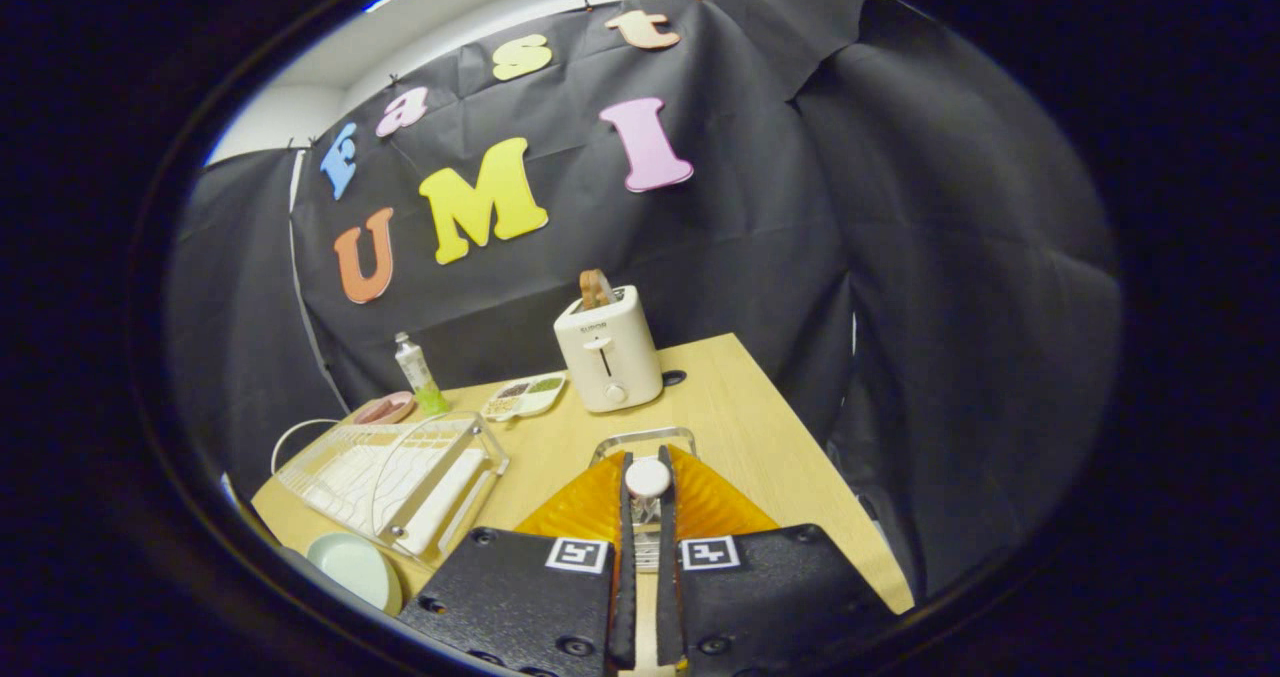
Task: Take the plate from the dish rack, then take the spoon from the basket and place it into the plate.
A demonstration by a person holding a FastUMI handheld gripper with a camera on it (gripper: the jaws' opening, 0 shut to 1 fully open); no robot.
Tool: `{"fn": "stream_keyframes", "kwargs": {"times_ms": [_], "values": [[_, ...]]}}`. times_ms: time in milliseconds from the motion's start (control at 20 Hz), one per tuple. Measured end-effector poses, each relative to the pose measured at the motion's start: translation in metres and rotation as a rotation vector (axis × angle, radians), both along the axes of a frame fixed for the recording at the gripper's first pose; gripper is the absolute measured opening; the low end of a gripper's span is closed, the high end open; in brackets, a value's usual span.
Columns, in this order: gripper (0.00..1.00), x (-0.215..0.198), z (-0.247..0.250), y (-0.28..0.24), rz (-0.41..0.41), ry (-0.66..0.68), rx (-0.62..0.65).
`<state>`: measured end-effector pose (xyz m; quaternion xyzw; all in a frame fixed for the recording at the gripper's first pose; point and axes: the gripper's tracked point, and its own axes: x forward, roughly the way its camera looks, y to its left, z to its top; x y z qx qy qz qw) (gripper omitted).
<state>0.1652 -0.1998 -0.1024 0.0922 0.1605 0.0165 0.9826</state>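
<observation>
Claw (647, 502) is nearly pressed together, pinching the spoon (648, 478) by its white round end; the fingers (624, 517) sit on either side of it and the clear handle runs down the gap between them. Looks like a real two-sided grip, not a rest.

The spoon is over the clear basket (645, 444), just ahead of the fingertips on the wooden surface (740, 427). I can't tell if its low end is clear of the basket rim yet.

The plate (352, 565) is pale green, flat on the surface at the near left corner, touching or just beside the near end of the dish rack (400, 477). So step one reads as done; the spoon carry is the step in hand.

To do it well:
- Lift straight up until the spoon clears the basket wall, then swing left.
- Keep the pinch firm; the handle is smooth and may pivot.
- Come in from the near side of the plate, low, and release only when the spoon bowl touches.

Edges and room:
- The plate sits close to the surface's left and near edges, so a dropped spoon could go off.
- The rack's wire hoop stands between the basket and the plate; go around or above it.
- The middle of the surface is open. The toaster (609, 349), tray (525, 395) and bottle (420, 375) sit at the far side, well apart from the path.
</observation>
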Motion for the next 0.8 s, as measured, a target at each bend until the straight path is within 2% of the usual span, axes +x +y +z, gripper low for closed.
{"fn": "stream_keyframes", "kwargs": {"times_ms": [250,400,600,800], "values": [[0.12,-0.034,0.062,0.005,-0.024,-0.076,-0.055],[0.12,-0.07,0.106,0.029,0.003,-0.13,-0.089],[0.12,-0.12,0.142,0.09,0.122,-0.139,-0.115],[0.12,-0.161,0.145,0.165,0.269,-0.105,-0.183]]}}
